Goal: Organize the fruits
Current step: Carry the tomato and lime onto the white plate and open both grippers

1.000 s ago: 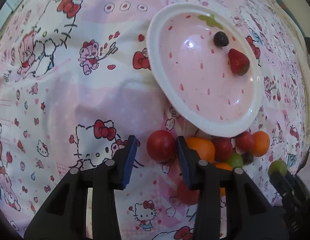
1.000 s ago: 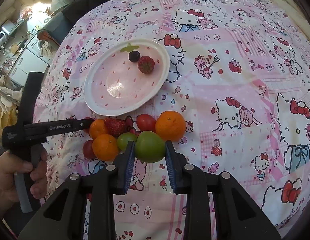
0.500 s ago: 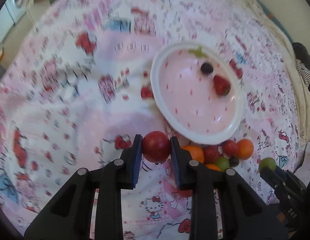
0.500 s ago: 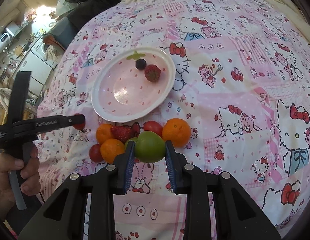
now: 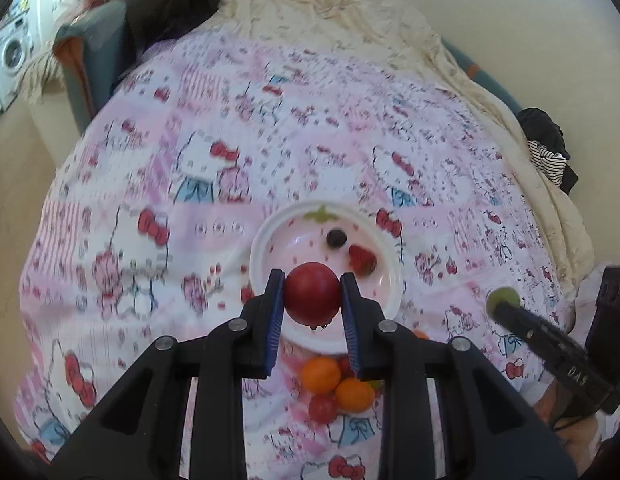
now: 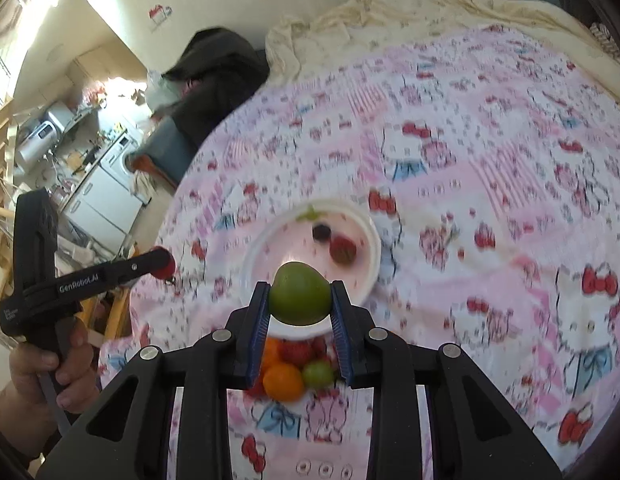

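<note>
A: Left wrist view?
B: Left gripper (image 5: 312,298) raised above the bed, jaws clamped on a red fruit (image 5: 312,297), blue pads (image 5: 275,312) pressed against both sides. Directly beyond, a pink plate (image 5: 392,280) on the pink cartoon-print cover (image 5: 149,200), holding a dark berry (image 5: 336,237) and a strawberry (image 5: 362,259) in its far right part. Nearer than the plate, seen between the fingers: two oranges (image 5: 321,375) touching, with a small red fruit (image 5: 322,408) just beside them. At right, the other gripper in side view, tipped with a green fruit (image 5: 503,300).

A: Right wrist view?
B: Right gripper (image 6: 300,300) likewise lifted over the bed, jaws closed on the green fruit (image 6: 300,299). Plate (image 6: 374,256) behind it, with berry (image 6: 321,233) and strawberry (image 6: 342,249) side by side. Below, between the fingers: an orange (image 6: 285,381), a smaller green fruit (image 6: 318,374) touching it, a second strawberry (image 6: 295,351) just beyond. Far left, a bare hand (image 6: 37,376) around a black handle, red fruit (image 6: 164,267) at its tip. Cream sheet (image 6: 390,12) bunched at the far edge of the bed; background blurred.
</note>
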